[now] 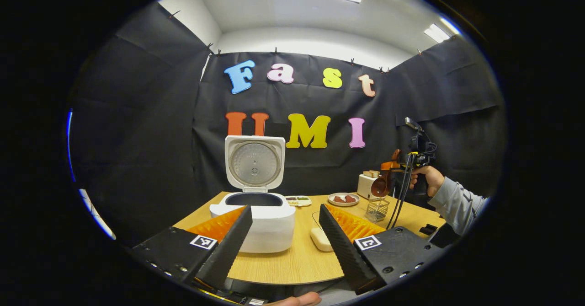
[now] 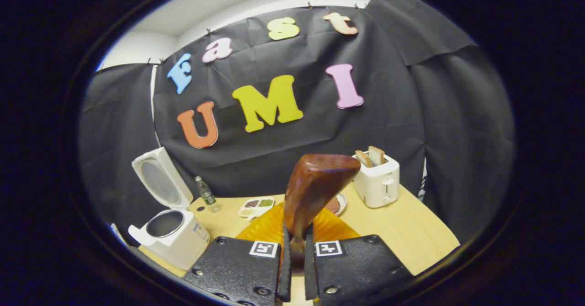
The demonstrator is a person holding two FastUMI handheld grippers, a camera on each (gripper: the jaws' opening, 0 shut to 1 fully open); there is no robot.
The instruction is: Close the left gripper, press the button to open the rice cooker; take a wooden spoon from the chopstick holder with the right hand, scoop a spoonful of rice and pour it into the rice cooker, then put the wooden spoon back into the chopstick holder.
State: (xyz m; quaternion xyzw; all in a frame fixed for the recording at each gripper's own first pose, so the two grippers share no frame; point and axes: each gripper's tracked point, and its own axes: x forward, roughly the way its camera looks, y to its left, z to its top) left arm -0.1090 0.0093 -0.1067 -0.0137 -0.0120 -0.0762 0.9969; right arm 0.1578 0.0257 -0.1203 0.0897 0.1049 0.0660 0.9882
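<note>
Your left gripper (image 1: 285,233) stands with its fingers spread wide and nothing between them, low over the near edge of the wooden table (image 1: 292,260). Just ahead of it, and partly behind its left finger, sits the rice cooker (image 1: 267,223), its lid (image 1: 254,162) raised upright and the dark inner pot exposed. A small pale block (image 1: 320,239) lies on the table beside the right finger.

Your right gripper (image 2: 295,260) has both fingers pressed on the handle of the wooden spoon (image 2: 315,182), which rises straight up from between them with the back of its bowl turned toward the camera. In the left gripper view, that same gripper (image 1: 388,169) is seen farther off at the right, held by your hand (image 1: 422,175) in a grey sleeve, with the spoon hanging bowl-down just above the wire chopstick holder (image 1: 377,209).

In the right gripper view, the rice cooker (image 2: 171,235) sits well apart at the lower left, lid open. A divided tray (image 2: 256,206), a small bottle (image 2: 205,191) and a white toaster (image 2: 377,182) with bread slices stand on the table behind the spoon. A plate (image 1: 343,199) lies between the tray and the toaster.
</note>
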